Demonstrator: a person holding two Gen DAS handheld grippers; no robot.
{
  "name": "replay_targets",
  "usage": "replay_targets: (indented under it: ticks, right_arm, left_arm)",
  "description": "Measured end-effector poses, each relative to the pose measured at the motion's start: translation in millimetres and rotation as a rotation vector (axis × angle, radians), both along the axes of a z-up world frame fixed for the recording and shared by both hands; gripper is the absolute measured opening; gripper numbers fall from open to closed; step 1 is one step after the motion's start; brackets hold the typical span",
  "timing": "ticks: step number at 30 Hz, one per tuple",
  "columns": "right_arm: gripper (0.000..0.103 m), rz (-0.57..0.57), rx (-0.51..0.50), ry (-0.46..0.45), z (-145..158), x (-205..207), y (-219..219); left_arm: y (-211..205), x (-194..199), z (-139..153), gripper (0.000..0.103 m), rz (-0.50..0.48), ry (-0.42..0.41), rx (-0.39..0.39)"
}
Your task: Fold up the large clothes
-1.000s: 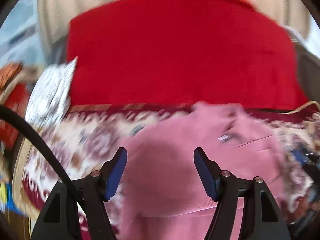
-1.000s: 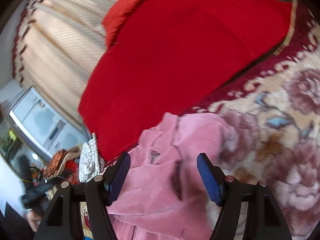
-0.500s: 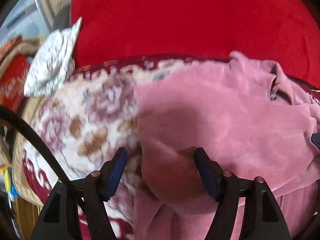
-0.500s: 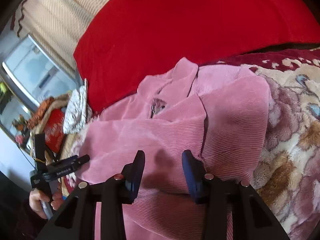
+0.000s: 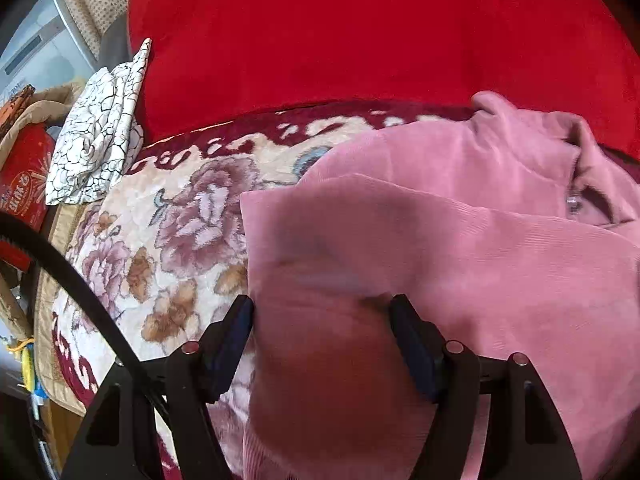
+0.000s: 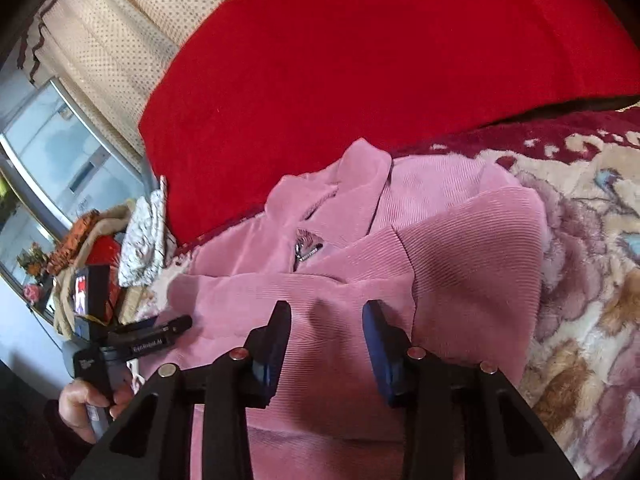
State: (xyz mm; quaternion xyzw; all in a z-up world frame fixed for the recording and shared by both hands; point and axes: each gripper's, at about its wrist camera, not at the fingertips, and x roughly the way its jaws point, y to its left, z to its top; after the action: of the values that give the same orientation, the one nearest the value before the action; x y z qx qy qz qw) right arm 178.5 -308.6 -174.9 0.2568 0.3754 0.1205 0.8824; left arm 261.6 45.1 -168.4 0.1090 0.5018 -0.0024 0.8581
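Pink jacket lies part-folded on the floral blanket, collar toward the red cushion. Left gripper is spread wide over a raised fold at the jacket's edge. Right gripper, jaws just narrowed, straddles a fabric ridge; whether it pinches, I cannot tell.

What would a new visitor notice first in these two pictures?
First, the big red blanket fills the top of both views, behind the flowered blanket spread below it. Then the pink corduroy jacket lies on the flowered blanket, sleeves folded across its front, with both grippers low over it. The right gripper has narrower jaws than the left gripper.
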Motion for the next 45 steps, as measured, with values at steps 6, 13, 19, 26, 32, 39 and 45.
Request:
replay_targets:
  ticks: [6, 13, 19, 26, 32, 39, 45]
  right_arm:
    - [0.051, 0.033, -0.016, -0.057, 14, -17, 2]
    - [0.053, 0.086, -0.051, -0.014, 13, -39, 8]
    - [0.062, 0.087, -0.004, -0.084, 33, -79, -16]
    - [0.073, 0.177, 0.109, -0.074, 24, -154, -33]
    - [0.073, 0.234, 0.188, 0.111, -24, -208, -43]
    - [0.073, 0.203, 0.256, 0.334, -83, -236, -53]
    - [0.073, 0.239, 0.223, 0.402, -112, -220, -36]
  left_arm:
    - [17, -42, 9, 0.072, -0.042, -0.052, -0.042]
    - [33, -77, 20, 0.073, -0.044, -0.051, -0.119]
    - [81, -145, 38, 0.073, -0.086, -0.131, -0.118]
    - [156, -217, -14, 0.08, -0.035, -0.005, -0.253]
    - [177, -228, -74, 0.08, -0.042, 0.118, -0.465]
    - [185, -210, -118, 0.08, -0.077, 0.179, -0.739]
    - [183, -200, -128, 0.08, -0.163, 0.182, -0.885]
